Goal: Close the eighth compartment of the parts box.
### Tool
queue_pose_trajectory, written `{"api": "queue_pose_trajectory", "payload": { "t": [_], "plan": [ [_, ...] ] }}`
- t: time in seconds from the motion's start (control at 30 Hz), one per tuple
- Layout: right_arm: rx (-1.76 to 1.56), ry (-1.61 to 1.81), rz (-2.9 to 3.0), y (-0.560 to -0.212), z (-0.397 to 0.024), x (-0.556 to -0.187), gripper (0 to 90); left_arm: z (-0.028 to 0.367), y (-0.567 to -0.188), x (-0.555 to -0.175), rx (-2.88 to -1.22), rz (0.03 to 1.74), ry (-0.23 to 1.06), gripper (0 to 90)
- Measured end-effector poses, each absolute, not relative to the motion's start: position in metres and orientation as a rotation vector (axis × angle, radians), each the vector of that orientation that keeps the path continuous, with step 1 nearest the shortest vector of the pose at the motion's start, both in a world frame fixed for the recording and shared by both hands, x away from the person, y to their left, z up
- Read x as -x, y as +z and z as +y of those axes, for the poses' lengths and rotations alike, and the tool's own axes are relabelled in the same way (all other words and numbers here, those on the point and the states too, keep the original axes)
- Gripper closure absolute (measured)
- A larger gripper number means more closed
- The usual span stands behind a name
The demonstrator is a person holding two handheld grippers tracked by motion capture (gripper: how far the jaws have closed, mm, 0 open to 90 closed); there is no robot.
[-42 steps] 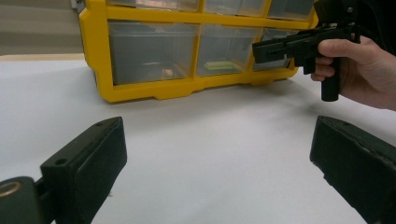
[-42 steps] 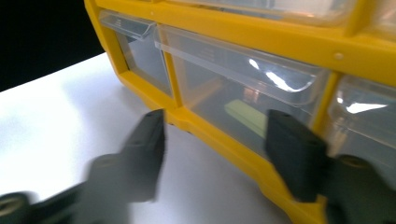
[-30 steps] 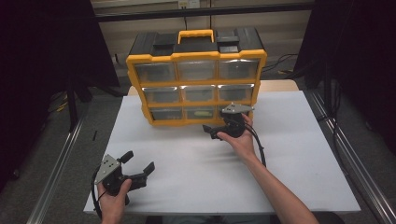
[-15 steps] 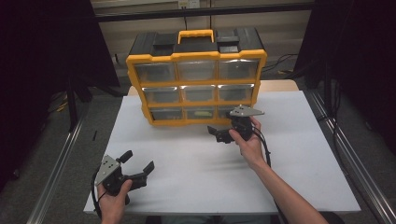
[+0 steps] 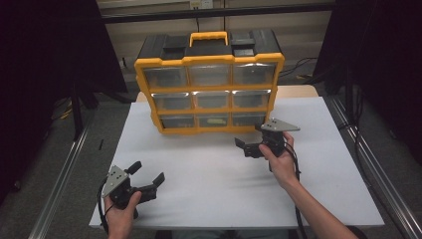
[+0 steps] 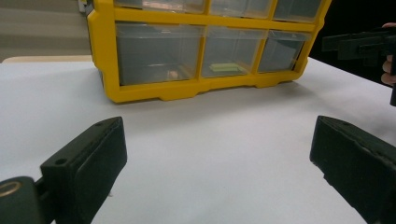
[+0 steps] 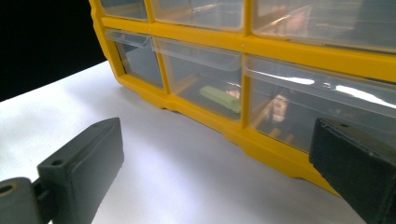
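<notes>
A yellow and black drawer cabinet (image 5: pixel 209 79) with clear drawers stands at the back of the white table (image 5: pixel 209 184). A flat green item (image 5: pixel 213 120) lies in its bottom middle drawer, also seen as the green item (image 6: pixel 226 68) and the green item (image 7: pixel 219 99). My right gripper (image 5: pixel 245 147) hovers open just in front of the cabinet's lower right corner, jaws pointing left with nothing between them. My left gripper (image 5: pixel 147 173) is open and empty near the front left of the table, facing the cabinet (image 6: pixel 205 46). The right gripper view looks at the cabinet (image 7: pixel 261 51) from close.
Metal rails (image 5: pixel 64 164) run along both sides of the table. Black curtains (image 5: pixel 45 59) close off the left and right. A cable (image 5: pixel 298 219) trails from the right gripper along the forearm. The right gripper (image 6: pixel 359 44) shows at the top right of the left gripper view.
My right gripper has drifted to the right and slightly back from the cabinet's bottom row, still open. The left gripper has stayed put.
</notes>
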State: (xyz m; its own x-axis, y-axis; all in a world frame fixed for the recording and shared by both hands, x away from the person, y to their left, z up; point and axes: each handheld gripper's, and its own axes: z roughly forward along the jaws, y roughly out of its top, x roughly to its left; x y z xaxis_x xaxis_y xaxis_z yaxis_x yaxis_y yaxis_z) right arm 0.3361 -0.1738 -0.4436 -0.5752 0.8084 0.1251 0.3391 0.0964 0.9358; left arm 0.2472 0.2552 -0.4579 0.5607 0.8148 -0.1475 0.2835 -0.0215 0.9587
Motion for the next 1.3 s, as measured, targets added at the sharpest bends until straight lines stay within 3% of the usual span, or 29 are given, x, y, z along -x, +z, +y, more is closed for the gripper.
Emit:
{"api": "queue_pose_trajectory", "payload": {
  "t": [1.3],
  "plan": [
    [-1.120, 1.381, 1.863, -0.441, -0.233, -0.277, 2.7, 0.257, -0.457, -0.246, -1.592, 0.960, 0.560, 4.1]
  ]
}}
